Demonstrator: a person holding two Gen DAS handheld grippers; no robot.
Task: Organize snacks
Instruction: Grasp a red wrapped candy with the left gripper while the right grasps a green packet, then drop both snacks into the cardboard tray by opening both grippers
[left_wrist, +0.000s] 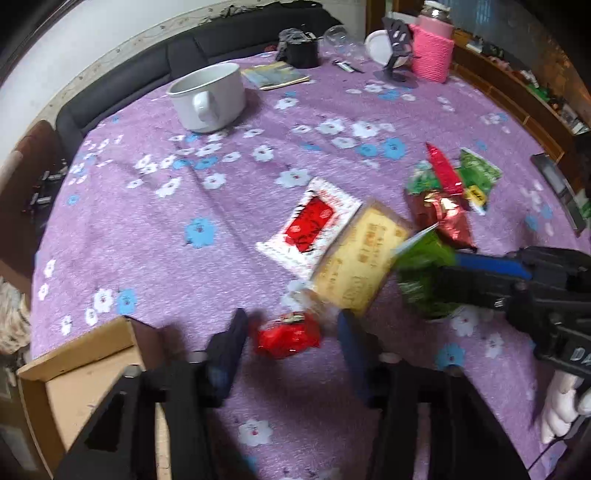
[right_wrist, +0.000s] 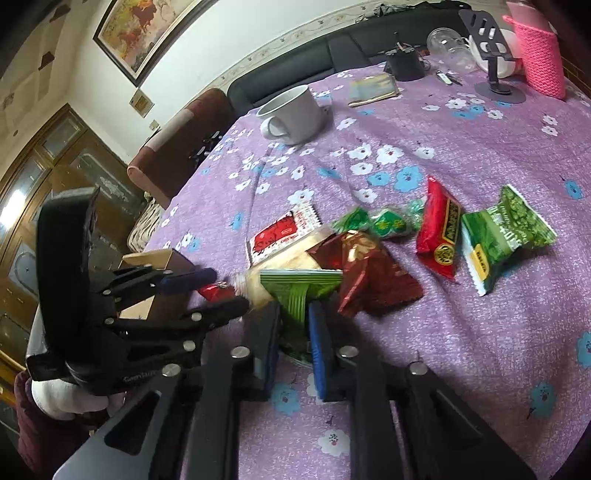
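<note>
Right gripper (right_wrist: 291, 328): nearest in the right wrist view, jaws pressed on a green packet (right_wrist: 299, 295) that stands between the pads, its lower end on the tablecloth (right_wrist: 461, 350).

Left gripper (left_wrist: 291, 332): jaws partly spread around a small red packet (left_wrist: 288, 334) that lies on the cloth between the fingers; blur hides whether the pads touch it. In the right wrist view this gripper comes in from the left, fingers either side of the same packet.

Snack pile, just beyond both grippers:
- tan packet (left_wrist: 360, 258), tilted, overlapping the green packet's left side;
- white-and-red packet (left_wrist: 310, 225), left of the tan one and partly under it;
- dark red foil packet (right_wrist: 365, 273), just right of the green packet, touching it;
- small green wrapped candy (right_wrist: 384, 221), beyond the foil packet;
- red bar packet (right_wrist: 439, 232), right of the candy;
- green pea packet (right_wrist: 506, 236), right of the bar, edges overlapping.

Cardboard box (left_wrist: 88, 373): open, at the near left table edge beside the left gripper.

Far side of table: white mug (left_wrist: 208, 98), far left; booklet (left_wrist: 275, 75) to its right; black pot (left_wrist: 301, 48); glass (left_wrist: 338, 37); phone stand (left_wrist: 397, 48); pink knitted sleeve (left_wrist: 432, 55) on a bottle, far right.

White-gloved hand (left_wrist: 561, 402) on the right gripper's handle, near right edge.
</note>
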